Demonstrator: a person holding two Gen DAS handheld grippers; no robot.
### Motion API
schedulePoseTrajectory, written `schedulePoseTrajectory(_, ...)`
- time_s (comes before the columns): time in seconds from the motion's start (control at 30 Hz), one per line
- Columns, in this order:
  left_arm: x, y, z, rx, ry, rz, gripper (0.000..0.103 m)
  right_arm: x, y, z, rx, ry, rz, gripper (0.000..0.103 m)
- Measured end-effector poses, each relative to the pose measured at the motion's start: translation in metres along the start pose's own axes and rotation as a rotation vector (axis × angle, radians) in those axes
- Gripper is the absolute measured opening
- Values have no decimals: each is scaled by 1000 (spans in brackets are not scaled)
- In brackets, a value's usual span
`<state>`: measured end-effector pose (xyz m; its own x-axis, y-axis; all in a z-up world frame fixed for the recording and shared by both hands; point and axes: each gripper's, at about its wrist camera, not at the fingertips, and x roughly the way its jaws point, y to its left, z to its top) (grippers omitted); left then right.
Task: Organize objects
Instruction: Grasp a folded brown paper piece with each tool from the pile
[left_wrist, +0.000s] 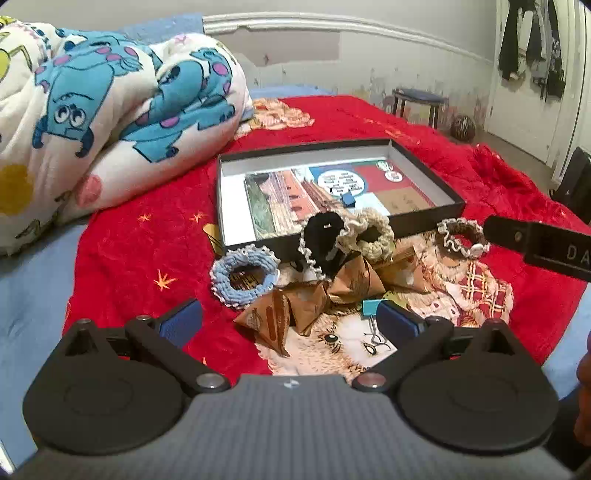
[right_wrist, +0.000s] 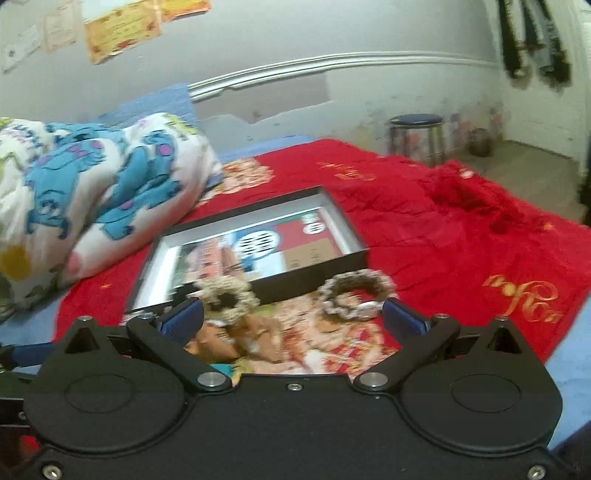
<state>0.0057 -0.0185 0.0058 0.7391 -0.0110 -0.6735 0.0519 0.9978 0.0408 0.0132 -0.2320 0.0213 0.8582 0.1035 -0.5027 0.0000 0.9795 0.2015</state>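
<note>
A shallow black box (left_wrist: 424, 218) (right_wrist: 314, 277) with printed cards and a small blue clip (left_wrist: 348, 198) inside lies on the red blanket. In front of it lie crocheted scrunchies: light blue (left_wrist: 243, 277), black (left_wrist: 322, 240), cream (left_wrist: 369, 230) (right_wrist: 227, 299) and brown-and-white (left_wrist: 463, 236) (right_wrist: 354, 293). Brown folded paper packets (left_wrist: 295, 314) and a teal binder clip (left_wrist: 369, 307) lie nearer. My left gripper (left_wrist: 291, 325) is open and empty above the packets. My right gripper (right_wrist: 293, 317) is open and empty, just short of the brown-and-white scrunchie; one of its fingers (left_wrist: 517, 236) shows beside that scrunchie.
A rolled quilt with blue monsters (left_wrist: 110, 110) (right_wrist: 92, 192) lies left of the box. A stool (left_wrist: 417, 101) (right_wrist: 415, 136) and a ball (left_wrist: 463, 127) stand on the floor beyond the bed. The right wrist view is blurred.
</note>
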Motion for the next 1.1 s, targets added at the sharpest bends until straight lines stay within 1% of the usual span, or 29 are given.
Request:
schedulePoseTrajectory(0.03,2,-1,1,2,8,-2,103,-1,-1,-1,3,-11,-10,103)
schedulePoseTrajectory(0.07,3,-1,1,-1,29,-10,103,-1,-3,-2,10,-21,-2,103)
schedulePoseTrajectory(0.2,8,-2,2,-8,43,-19,103,2,-10,-4,36,-30,108,103)
schedulePoseTrajectory(0.27,9,-2,1,-17,40,-16,103,4,-8,-4,29,-19,133,103)
schedulePoseTrajectory(0.3,14,-4,-2,41,54,50,103,6,-8,-4,29,-1,163,103)
schedulePoseTrajectory(0.37,15,-3,-2,42,62,60,103,11,-8,-5,61,44,199,103)
schedulePoseTrajectory(0.4,17,-5,-2,73,71,86,103,13,-9,-5,80,59,201,103)
schedulePoseTrajectory(0.47,18,-5,-1,71,67,95,103,17,-10,-6,93,76,193,103)
schedulePoseTrajectory(0.57,18,-5,-1,66,65,106,103,21,-10,-9,78,65,159,103)
schedulePoseTrajectory(0.77,24,-7,-3,35,100,79,103,23,-8,-15,47,63,152,103)
schedulePoseTrajectory(0.9,24,-11,-3,41,95,74,103,28,-6,-17,35,79,151,103)
schedulePoseTrajectory(1.1,26,-7,-4,-12,91,55,103,37,-10,-20,68,107,161,103)
